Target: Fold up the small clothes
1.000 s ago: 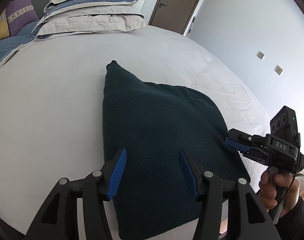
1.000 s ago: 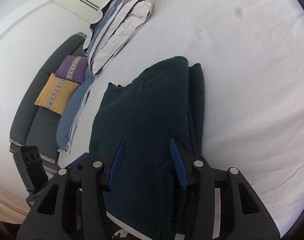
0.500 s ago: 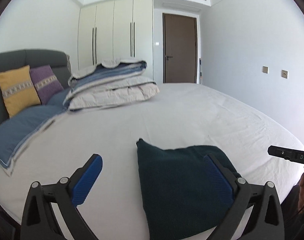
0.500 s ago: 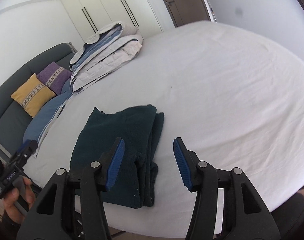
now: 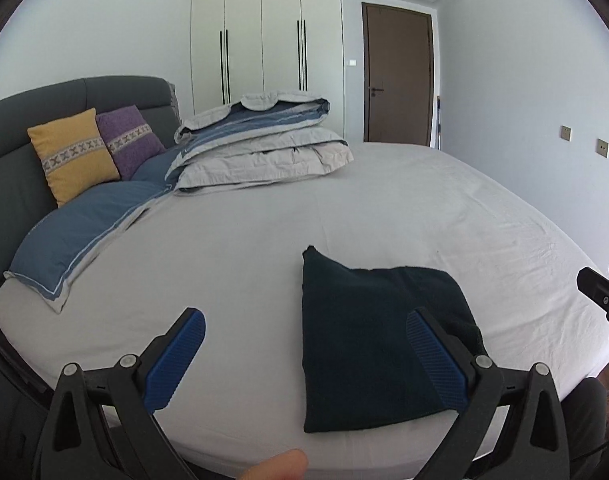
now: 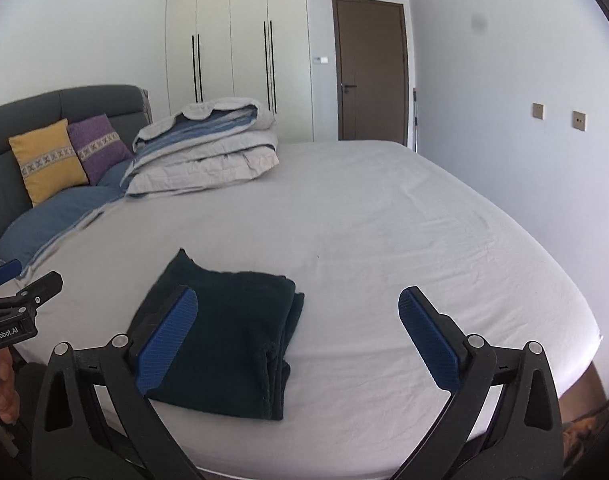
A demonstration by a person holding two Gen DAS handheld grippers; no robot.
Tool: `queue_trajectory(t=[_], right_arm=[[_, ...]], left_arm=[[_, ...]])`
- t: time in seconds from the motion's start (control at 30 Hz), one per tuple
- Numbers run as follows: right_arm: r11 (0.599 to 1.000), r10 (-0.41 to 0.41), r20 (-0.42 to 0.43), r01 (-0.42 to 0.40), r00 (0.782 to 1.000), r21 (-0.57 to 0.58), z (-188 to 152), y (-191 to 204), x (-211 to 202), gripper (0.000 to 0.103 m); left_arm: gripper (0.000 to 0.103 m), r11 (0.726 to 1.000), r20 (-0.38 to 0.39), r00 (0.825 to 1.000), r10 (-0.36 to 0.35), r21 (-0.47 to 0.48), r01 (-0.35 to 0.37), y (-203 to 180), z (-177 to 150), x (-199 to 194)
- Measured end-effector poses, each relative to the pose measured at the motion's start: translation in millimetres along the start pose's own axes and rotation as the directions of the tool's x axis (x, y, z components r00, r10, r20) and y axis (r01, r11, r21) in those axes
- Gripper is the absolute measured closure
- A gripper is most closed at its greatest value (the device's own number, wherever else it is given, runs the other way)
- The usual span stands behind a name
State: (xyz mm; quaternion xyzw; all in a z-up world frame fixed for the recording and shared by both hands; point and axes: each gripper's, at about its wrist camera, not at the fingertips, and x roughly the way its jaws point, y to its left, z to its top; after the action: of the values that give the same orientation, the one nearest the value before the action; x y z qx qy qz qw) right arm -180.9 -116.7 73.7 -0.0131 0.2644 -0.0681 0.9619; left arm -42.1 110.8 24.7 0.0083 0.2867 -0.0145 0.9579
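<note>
left gripper (image 5: pixel 304 360): jaws at full spread, nothing between pads, nothing held; raised clear of bed (image 5: pixel 264 240), aimed down toward far side of room.
left jaws, motion: just been opening; no cloth in the gap.
cloth (image 5: pixel 368 344): dark folded garment, flat on white sheet at near edge of bed, untouched by either gripper.
cloth vs left gripper: lies right of centre line, behind right pad (image 5: pixel 432 364), below and ahead of tips; none of it reaches left pad (image 5: pixel 176 364).
cloth axis: roughly square stack, slightly longer running away from near edge; 1 pointed corner at far-left.
cloth vs right gripper: lies left of centre line, behind left pad (image 6: pixel 166 346); bare sheet under rest of gap.
right gripper (image 6: pixel 296 344): jaws wide, empty, above bed edge, off the cloth.
right jaws, motion: just been opening; nothing between them.
nearer hand: cloth sits between the 2 grippers, neither clearly nearer; can't rank.
fold state: judged done for this piece, layers stacked, no loose flap visible.
left view only: top face smooth, far-left corner sticking up, tip of right gripper at far right edge.
right view only: layered fold edges on cloth's right side, several layers stacked; left gripper body at far left, hand (image 6: pixel 2 384) under it.
next move: judged either retreat or regrip; right-side layers the closest edge for right gripper.
</note>
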Motion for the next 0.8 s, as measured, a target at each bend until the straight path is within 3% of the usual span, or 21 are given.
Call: queue_trajectory(t=[0.1, 0.17, 0.3, 0.8], right_arm=[[1.000, -0.005, -0.079, 0.007, 0.997, 0.022, -5, 4, 4, 0.000], [1.000, -0.008, -0.115, 0.011, 0.993, 0.022, -10, 9, 6, 0.000], [0.999, -0.043, -0.141, 0.043, 0.989, -0.002, -18, 16, 10, 0.000], [1.000, -0.002, -0.213, 0.000, 0.977, -0.010, -36, 32, 25, 0.000]], left_arm=[[0.000, 0.995, -0.120, 0.991, -0.063, -0.082, 0.053, 4, -11, 17], [0.000, 0.994, -0.152, 0.986, -0.067, -0.095, 0.053, 3, -18, 24], [0.000, 0.998, -0.165, 0.986, -0.020, -0.062, 0.010, 1, -26, 27], [0.000, 0.997, -0.207, 0.978, -0.035, -0.068, 0.021, 3, -35, 37]])
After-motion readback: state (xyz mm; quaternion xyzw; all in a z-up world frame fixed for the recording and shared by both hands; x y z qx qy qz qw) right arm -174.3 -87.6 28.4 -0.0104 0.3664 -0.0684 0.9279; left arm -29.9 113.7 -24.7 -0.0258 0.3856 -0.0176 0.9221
